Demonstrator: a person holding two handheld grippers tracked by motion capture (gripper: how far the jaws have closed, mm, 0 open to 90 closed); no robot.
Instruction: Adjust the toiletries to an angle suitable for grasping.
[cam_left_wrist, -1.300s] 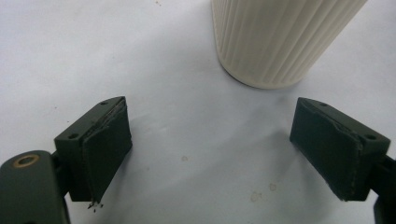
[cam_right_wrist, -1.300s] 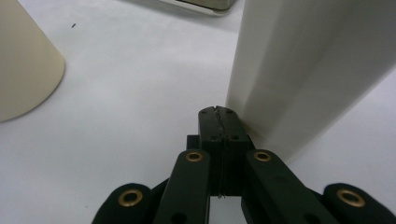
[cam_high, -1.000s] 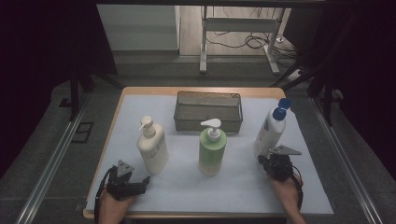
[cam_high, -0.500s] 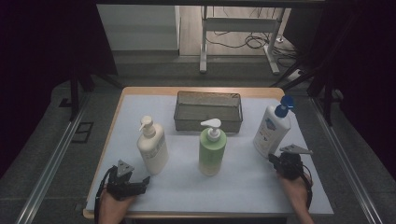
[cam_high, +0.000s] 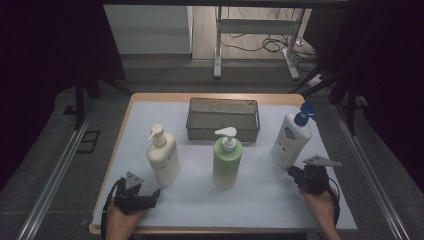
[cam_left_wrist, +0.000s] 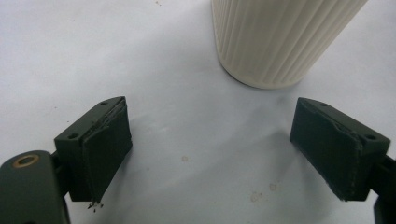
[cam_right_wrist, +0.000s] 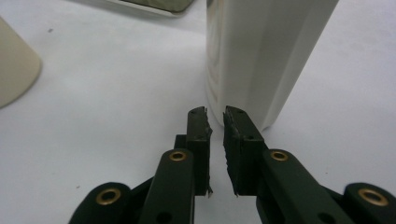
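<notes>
Our right gripper (cam_right_wrist: 215, 116) has its jaws nearly together, a narrow slit between the pads with nothing in it; they have just been opening a little. Its tips sit just short of the foot of the white bottle with the blue cap (cam_right_wrist: 266, 56), and from this angle we cannot tell whether they touch it. In the high view that right gripper (cam_high: 295, 172) lies low on the sheet just in front of the same bottle (cam_high: 290, 142), which stands upright near the right edge. Our left gripper (cam_left_wrist: 219, 149) holds its jaws wide apart over bare sheet, gripping nothing, and the ribbed base of the cream pump bottle (cam_left_wrist: 280, 42) stands a little beyond them. From above, the left gripper (cam_high: 150, 196) rests near the front left of the table, beside that cream bottle (cam_high: 163, 159). Between the two bottles stands a green pump bottle (cam_high: 227, 162), upright and apart from both. Behind it sits a wire basket (cam_high: 222, 131), at the back of the white sheet (cam_high: 260, 200) that covers the wooden table (cam_high: 150, 97).
</notes>
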